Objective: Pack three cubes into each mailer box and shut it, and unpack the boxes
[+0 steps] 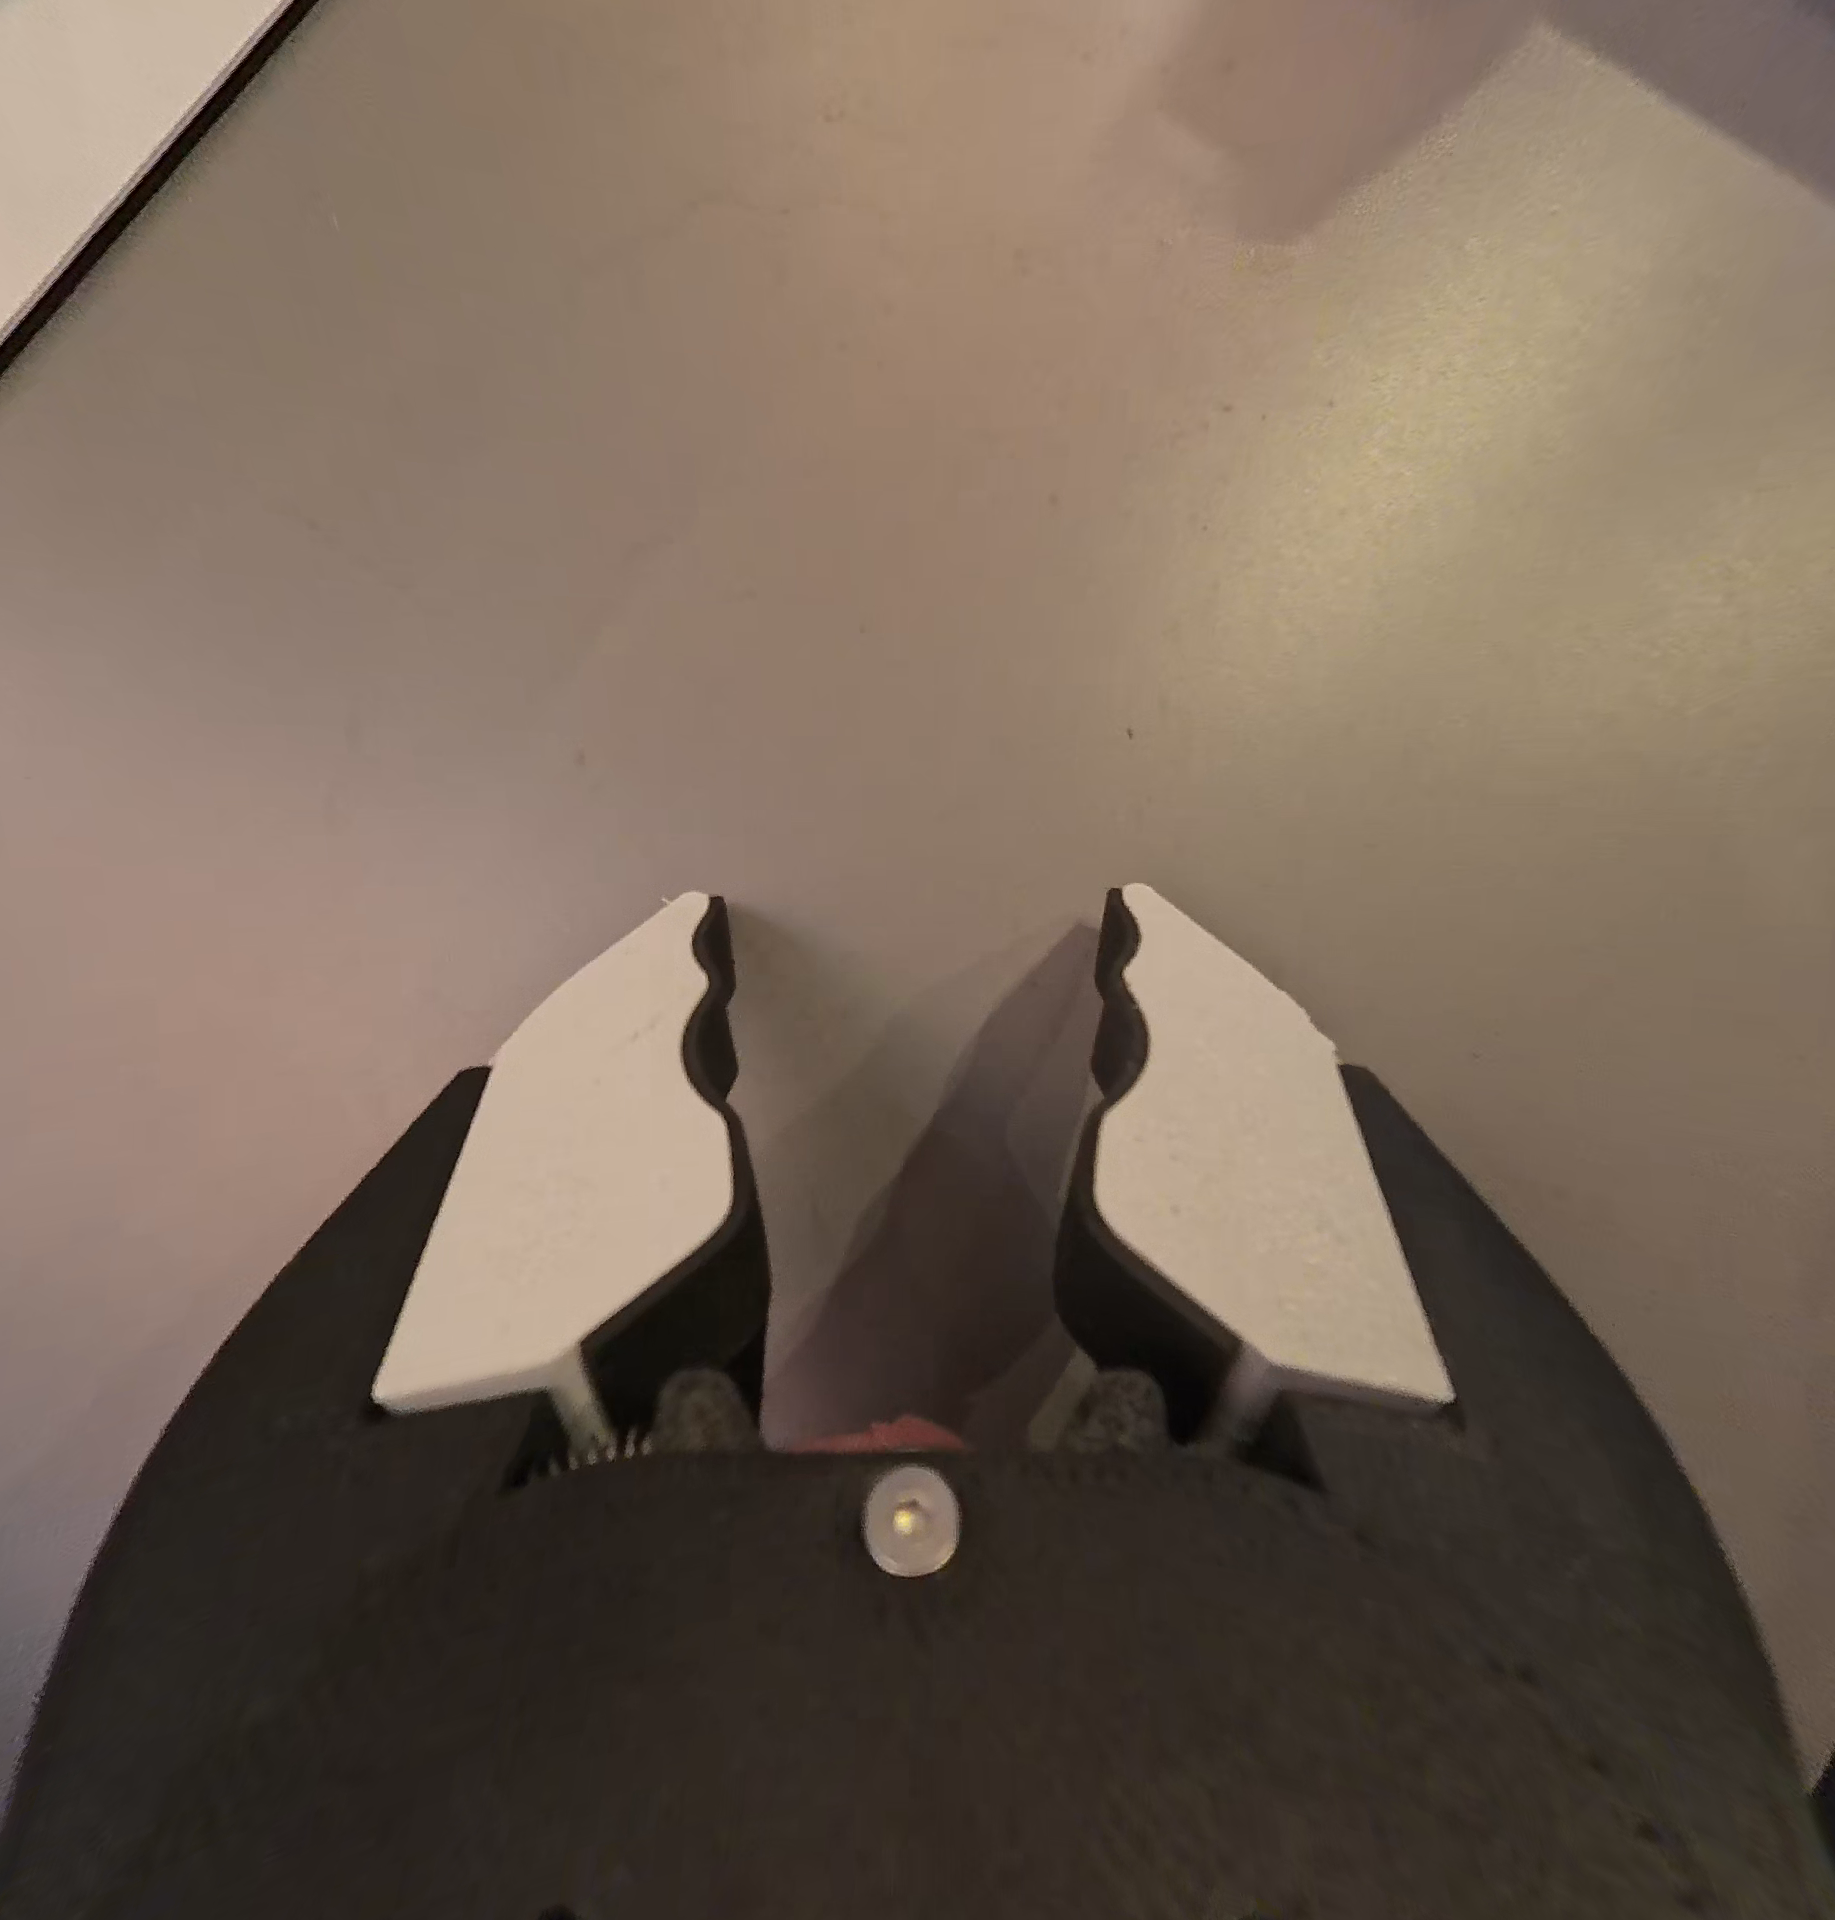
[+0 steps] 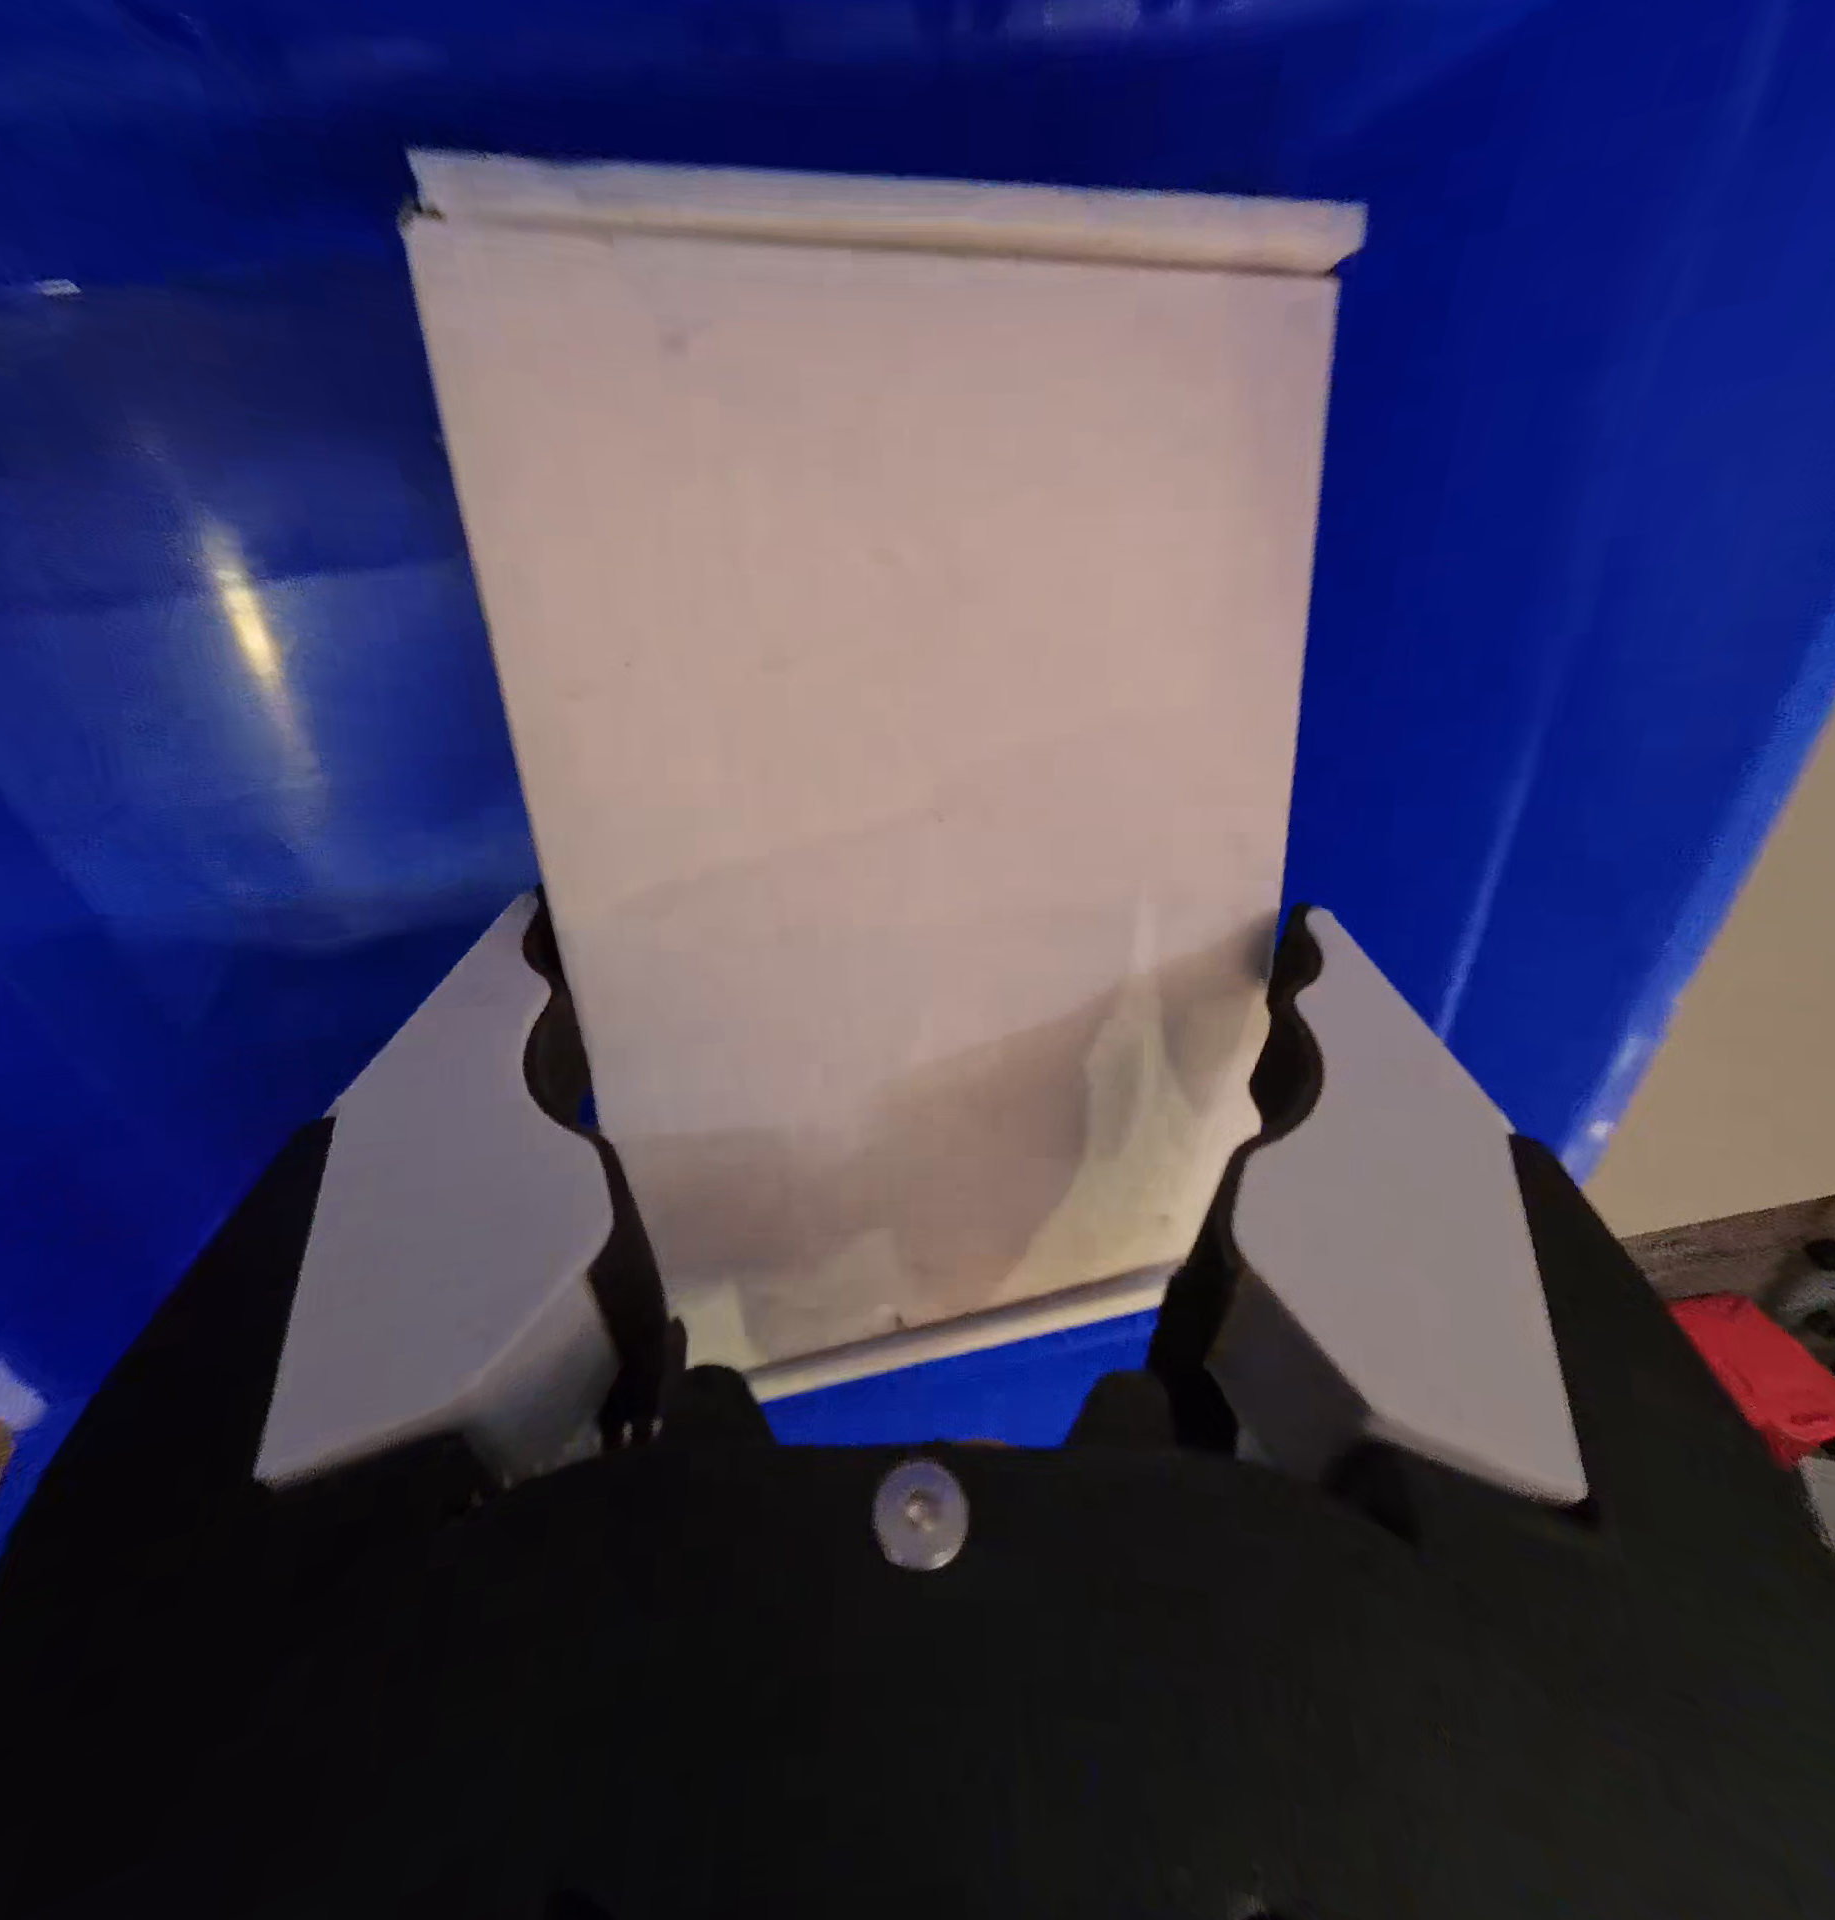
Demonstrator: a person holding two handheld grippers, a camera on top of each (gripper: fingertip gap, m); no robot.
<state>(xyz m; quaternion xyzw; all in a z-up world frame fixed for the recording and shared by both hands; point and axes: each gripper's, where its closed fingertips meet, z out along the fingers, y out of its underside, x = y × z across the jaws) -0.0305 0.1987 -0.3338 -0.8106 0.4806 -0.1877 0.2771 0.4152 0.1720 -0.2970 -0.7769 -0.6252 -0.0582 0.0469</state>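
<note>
My right gripper is shut on a closed white mailer box, with one finger pressed against each long side near its near end. The box is held inside a blue bin, and its far end, with a folded flap edge, points towards the bin's wall. My left gripper is open and empty, and hovers over a bare pale tabletop. No cubes show in either view.
The blue bin's walls surround the box on the left, far and right sides. A red object lies on a cluttered surface outside the bin at the lower right. The table's dark edge runs across the left wrist view's upper left corner.
</note>
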